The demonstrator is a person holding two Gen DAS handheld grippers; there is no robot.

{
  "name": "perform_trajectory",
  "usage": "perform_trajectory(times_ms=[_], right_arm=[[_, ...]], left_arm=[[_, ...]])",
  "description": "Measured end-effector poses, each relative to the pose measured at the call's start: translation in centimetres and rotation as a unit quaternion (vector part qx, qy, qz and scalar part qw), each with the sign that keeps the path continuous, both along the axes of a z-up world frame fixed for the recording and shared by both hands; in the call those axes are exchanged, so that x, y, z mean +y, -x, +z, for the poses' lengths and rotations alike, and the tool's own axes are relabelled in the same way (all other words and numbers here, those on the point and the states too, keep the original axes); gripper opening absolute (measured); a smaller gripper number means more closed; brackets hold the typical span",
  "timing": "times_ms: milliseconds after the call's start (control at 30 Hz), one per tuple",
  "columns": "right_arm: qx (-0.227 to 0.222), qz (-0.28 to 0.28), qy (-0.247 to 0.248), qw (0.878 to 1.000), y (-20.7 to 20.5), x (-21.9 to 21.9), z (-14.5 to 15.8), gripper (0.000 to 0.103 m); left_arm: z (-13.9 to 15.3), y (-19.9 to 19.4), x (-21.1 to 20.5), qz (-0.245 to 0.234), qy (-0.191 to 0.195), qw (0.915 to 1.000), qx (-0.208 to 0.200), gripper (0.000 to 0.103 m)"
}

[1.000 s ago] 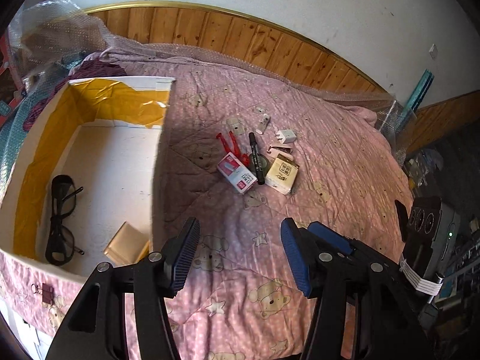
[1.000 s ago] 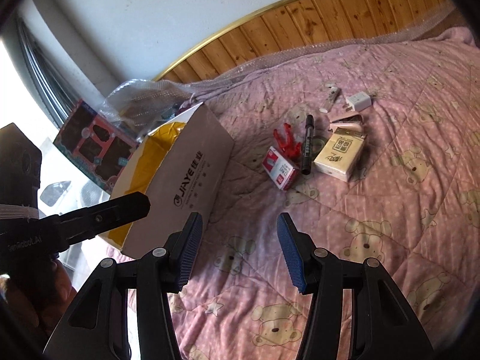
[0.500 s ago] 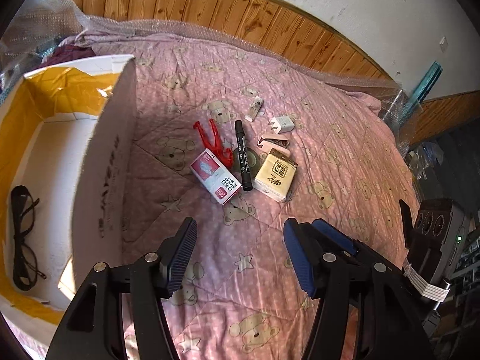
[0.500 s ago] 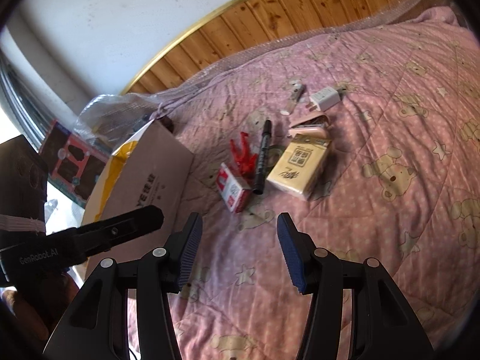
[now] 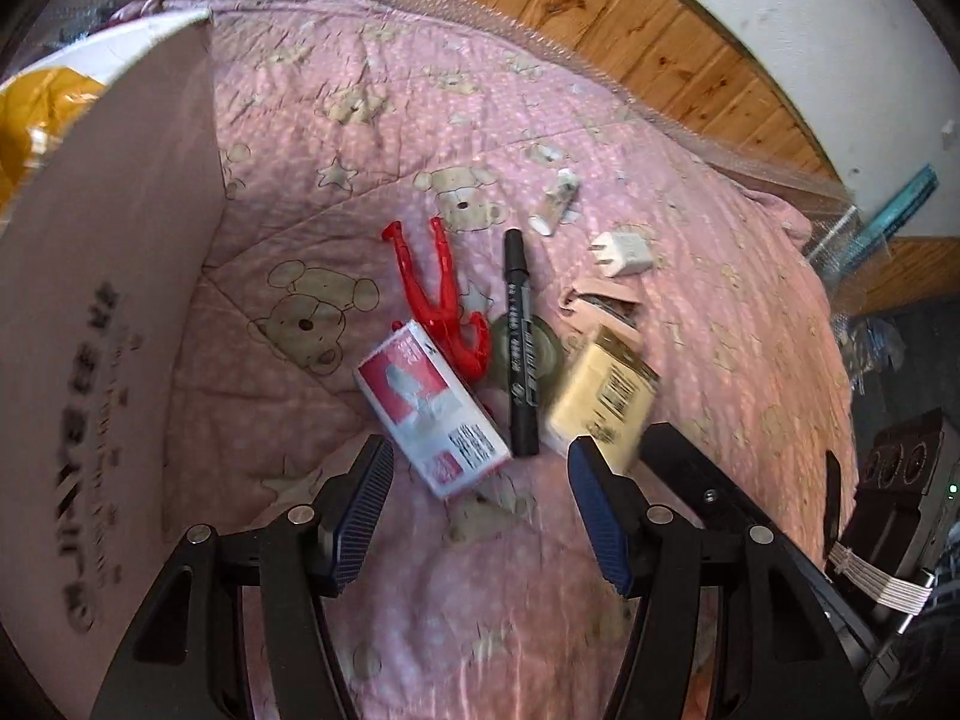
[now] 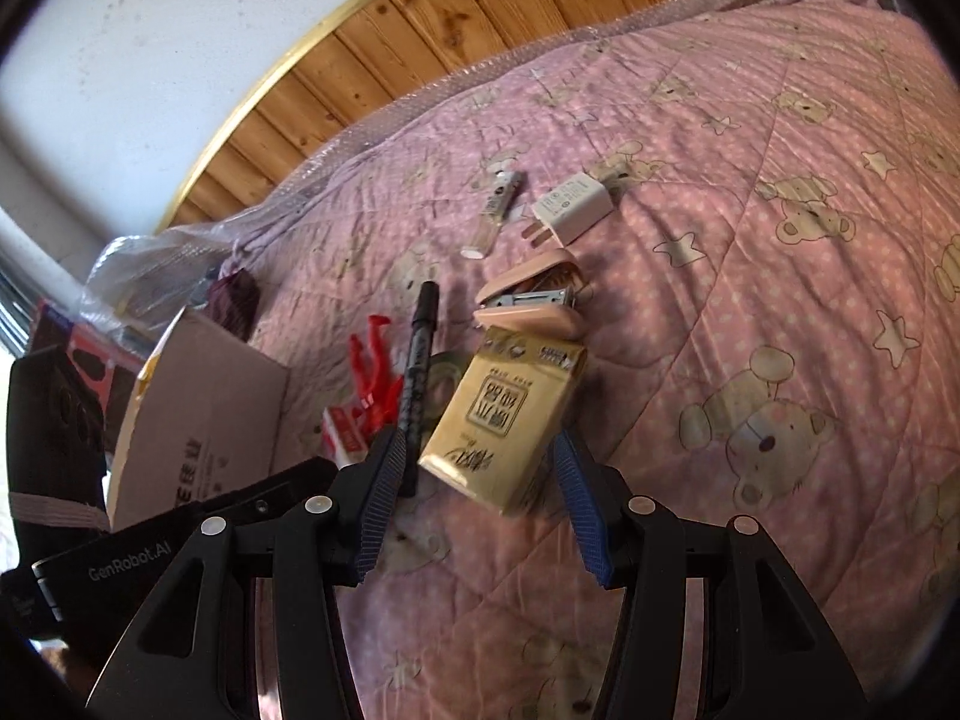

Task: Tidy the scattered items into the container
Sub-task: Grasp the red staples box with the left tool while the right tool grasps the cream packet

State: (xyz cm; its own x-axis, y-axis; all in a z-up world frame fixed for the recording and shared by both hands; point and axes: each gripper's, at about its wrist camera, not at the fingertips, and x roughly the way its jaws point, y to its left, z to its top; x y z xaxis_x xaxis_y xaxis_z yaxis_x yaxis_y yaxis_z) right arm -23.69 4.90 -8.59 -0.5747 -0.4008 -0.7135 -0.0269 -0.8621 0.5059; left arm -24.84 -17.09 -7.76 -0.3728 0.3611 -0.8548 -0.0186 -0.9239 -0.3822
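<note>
2 tongs (image 5: 480,501), 1 marker (image 5: 519,348)

Pink quilt (image 5: 372,120); cardboard box (image 5: 108,312), marker (image 5: 519,348), charger (image 6: 573,208) on it.

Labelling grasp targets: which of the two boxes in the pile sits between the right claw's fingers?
The yellow box. It lies between the open right claw fingers; the red-and-white box lies left of them, beyond the black marker.

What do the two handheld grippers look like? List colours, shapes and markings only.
Both are alike: the left gripper and the right gripper have matte black angular arms with silver screws, and ribbed blue pads on the fingertips. The left gripper's black body, seen from the right wrist, bears white "GenRobot.AI" lettering.
</note>
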Motion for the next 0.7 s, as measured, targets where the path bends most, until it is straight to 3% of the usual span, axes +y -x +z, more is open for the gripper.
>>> perform_trajectory(times_ms=[233,467,533,567,600,700], right_arm=[[-0.028,0.0,-0.028,0.999,2.8,-1.0,-2.5,0.057],[-0.02,0.005,-0.056,0.998,4.5,-2.2,-2.9,0.059],[-0.018,0.025,-0.081,0.996,4.6,-3.2,-2.8,0.059],[-0.016,0.032,-0.087,0.996,4.5,-3.5,-2.7,0.053],[-0.014,0.037,-0.079,0.996,4.3,-3.6,-2.7,0.037],[-0.013,0.044,-0.059,0.997,3.3,-3.8,-2.9,0.028]], left_arm=[[-3.2,2.2,-0.4,0.021,0.011,0.9994,-0.023,0.062],[-3.6,2.7,-1.1,0.027,0.011,0.9995,0.009,0.061],[-3.7,2.6,-1.1,0.021,0.016,0.9995,0.015,0.054],[-3.7,2.6,-1.0,0.018,0.025,0.9993,0.02,0.051],[-3.7,2.5,-1.1,0.015,0.029,0.9991,0.026,0.046],[-3.6,2.0,-1.6,0.018,0.018,0.9993,0.028,0.042]])
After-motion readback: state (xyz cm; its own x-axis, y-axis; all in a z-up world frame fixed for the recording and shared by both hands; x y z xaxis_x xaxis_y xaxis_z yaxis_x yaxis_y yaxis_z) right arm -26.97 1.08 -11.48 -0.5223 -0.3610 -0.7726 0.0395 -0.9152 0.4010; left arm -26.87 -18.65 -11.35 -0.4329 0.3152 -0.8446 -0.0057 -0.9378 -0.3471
